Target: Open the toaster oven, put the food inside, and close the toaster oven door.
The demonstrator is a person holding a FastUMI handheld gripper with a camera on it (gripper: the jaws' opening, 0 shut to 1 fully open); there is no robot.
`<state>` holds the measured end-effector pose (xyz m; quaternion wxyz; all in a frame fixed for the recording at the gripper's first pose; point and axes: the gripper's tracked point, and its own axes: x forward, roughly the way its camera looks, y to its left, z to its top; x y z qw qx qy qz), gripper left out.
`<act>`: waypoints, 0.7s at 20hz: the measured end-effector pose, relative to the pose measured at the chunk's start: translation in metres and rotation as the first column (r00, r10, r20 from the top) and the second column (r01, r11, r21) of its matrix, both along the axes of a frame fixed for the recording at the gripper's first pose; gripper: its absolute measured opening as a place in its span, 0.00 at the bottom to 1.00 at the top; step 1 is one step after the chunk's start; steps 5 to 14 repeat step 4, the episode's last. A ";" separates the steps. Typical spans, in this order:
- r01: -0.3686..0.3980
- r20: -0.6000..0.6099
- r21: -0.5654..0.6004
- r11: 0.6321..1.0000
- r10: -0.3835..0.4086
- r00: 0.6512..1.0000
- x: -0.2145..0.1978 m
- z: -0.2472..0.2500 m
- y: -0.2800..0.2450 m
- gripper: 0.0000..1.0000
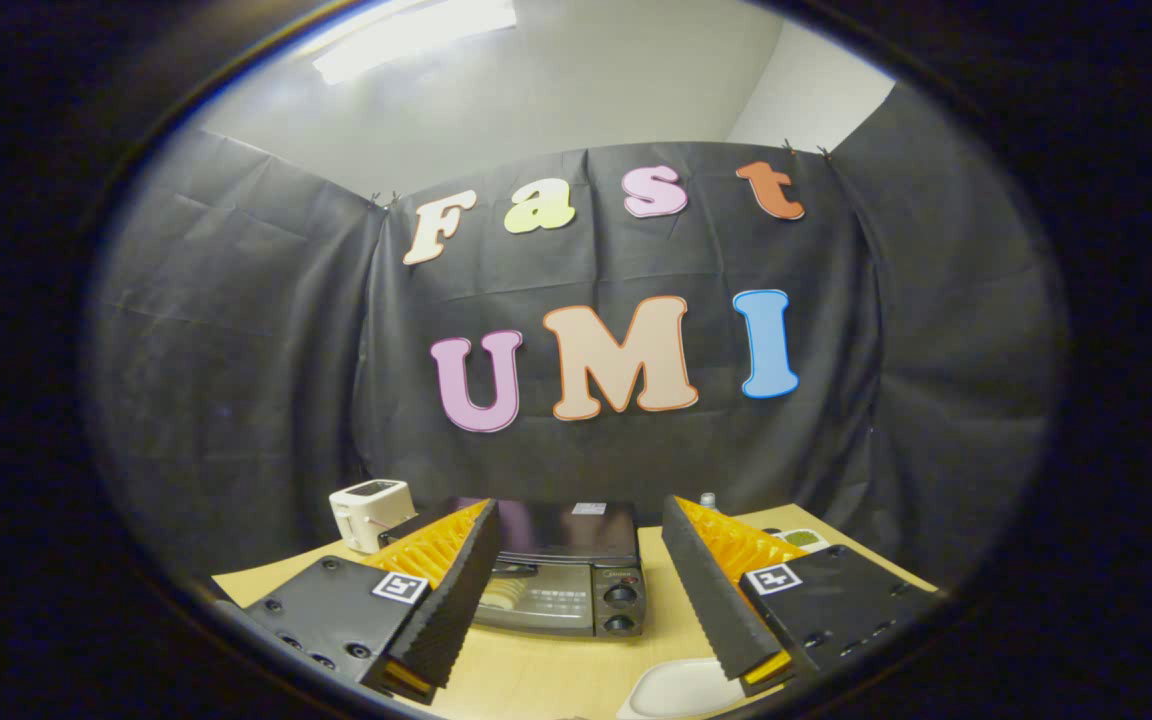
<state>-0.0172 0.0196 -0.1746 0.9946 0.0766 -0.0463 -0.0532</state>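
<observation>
Gripper fingers spread wide, nothing between the pads, held above the desk. Square printed markers on the blocks behind each finger.

Nearest, at the desk's front edge and just inside the right finger: white plate, partly cut off; contents not discernible, possibly bare.

Ahead, framed between the two fingers, mid-desk: toaster oven, dark body, flat top with a small pale sticker. Door apparently closed. Pale rounded shape visible through the glass, likely a reflection or the inside; cannot tell which. Two round knobs stacked one above the other at the oven's right front. Left part of the oven hidden behind the left finger.

Further back, toward the desk's far left corner, beyond the left finger: small white toaster, well apart from the oven.

Toward the far right edge, beyond the right finger: small dish with something greenish in it, mostly hidden. Small bottle top just showing above the right finger.

Behind the desk: black cloth wall; above it, pale ceiling with a lit lamp.
</observation>
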 end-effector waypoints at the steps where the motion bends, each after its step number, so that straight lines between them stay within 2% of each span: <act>1: 0.006 -0.006 -0.005 1.000 -0.006 1.000 -0.003 0.000 -0.005 0.99; 4: 0.040 -0.005 -0.009 0.999 -0.040 0.999 -0.009 0.003 -0.017 0.99; 14: 0.040 -0.005 -0.009 0.999 -0.040 0.999 -0.009 0.003 -0.017 0.99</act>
